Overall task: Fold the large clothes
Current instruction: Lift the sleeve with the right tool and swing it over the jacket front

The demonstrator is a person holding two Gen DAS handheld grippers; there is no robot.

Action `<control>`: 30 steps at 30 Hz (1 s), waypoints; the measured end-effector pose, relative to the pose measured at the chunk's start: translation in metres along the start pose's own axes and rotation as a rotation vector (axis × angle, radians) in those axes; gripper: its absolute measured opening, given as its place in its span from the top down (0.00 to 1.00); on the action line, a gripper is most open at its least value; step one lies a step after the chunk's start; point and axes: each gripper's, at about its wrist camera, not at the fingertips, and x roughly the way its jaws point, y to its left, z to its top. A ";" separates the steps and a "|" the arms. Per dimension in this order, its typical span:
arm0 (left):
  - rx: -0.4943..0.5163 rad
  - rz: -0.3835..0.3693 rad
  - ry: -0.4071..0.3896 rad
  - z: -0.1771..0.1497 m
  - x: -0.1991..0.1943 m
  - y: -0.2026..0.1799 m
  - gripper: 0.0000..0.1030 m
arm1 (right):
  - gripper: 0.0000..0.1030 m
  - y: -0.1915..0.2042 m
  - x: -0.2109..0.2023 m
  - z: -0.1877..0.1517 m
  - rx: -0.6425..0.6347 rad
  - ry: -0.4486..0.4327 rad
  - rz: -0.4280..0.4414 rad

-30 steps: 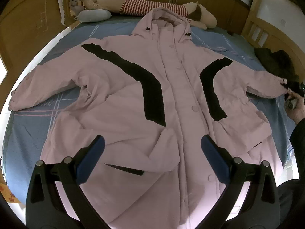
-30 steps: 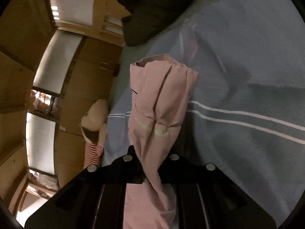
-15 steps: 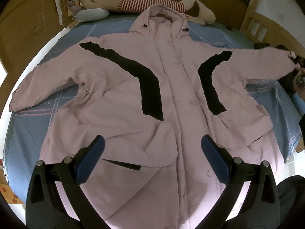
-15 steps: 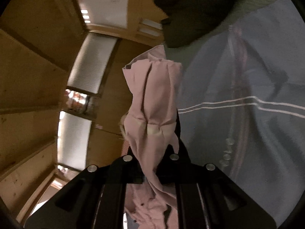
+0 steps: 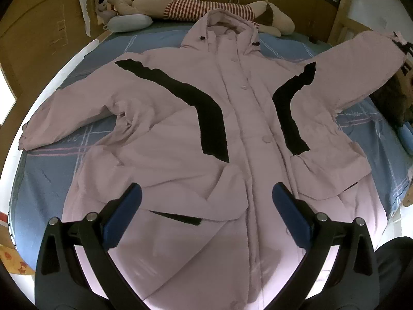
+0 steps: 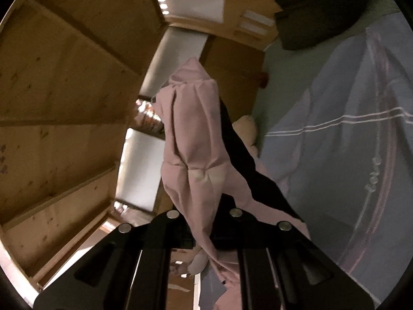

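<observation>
A large pale pink hooded jacket (image 5: pixel 165 139) with black curved stripes lies front up, spread across the blue bed (image 5: pixel 51 170). My left gripper (image 5: pixel 206 201) hangs open above the jacket's lower front, its blue pads holding nothing. The jacket's right sleeve (image 5: pixel 361 64) is lifted off the bed, its cuff at the upper right edge of the left wrist view. In the right wrist view my right gripper (image 6: pixel 204 230) is shut on that sleeve cuff (image 6: pixel 191 139), which bunches up between the jaws. The left sleeve (image 5: pixel 64 113) lies flat on the bed.
A long plush toy in a striped shirt (image 5: pixel 206 10) and a pale blue pillow (image 5: pixel 129 23) lie along the headboard. A dark garment (image 5: pixel 392 98) sits at the bed's right side. Wooden panelling (image 6: pixel 64 103) surrounds the bed.
My right gripper has risen with the sleeve cuff, lifting the right sleeve off the bed and tilting from looking down at the sheet to level. The left gripper has stayed in place.
</observation>
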 end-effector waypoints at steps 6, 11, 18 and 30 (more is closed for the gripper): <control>0.002 0.004 0.000 -0.001 -0.001 0.002 0.02 | 0.91 0.021 0.011 -0.017 -0.006 0.037 0.052; -0.006 0.007 -0.002 -0.002 -0.004 0.010 0.02 | 0.91 0.036 0.021 -0.037 -0.005 0.068 0.087; -0.015 0.011 -0.002 -0.003 -0.005 0.017 0.02 | 0.91 0.060 0.038 -0.075 -0.013 0.143 0.142; -0.016 0.012 -0.004 -0.005 -0.006 0.023 0.02 | 0.91 0.095 0.075 -0.158 -0.122 0.320 0.185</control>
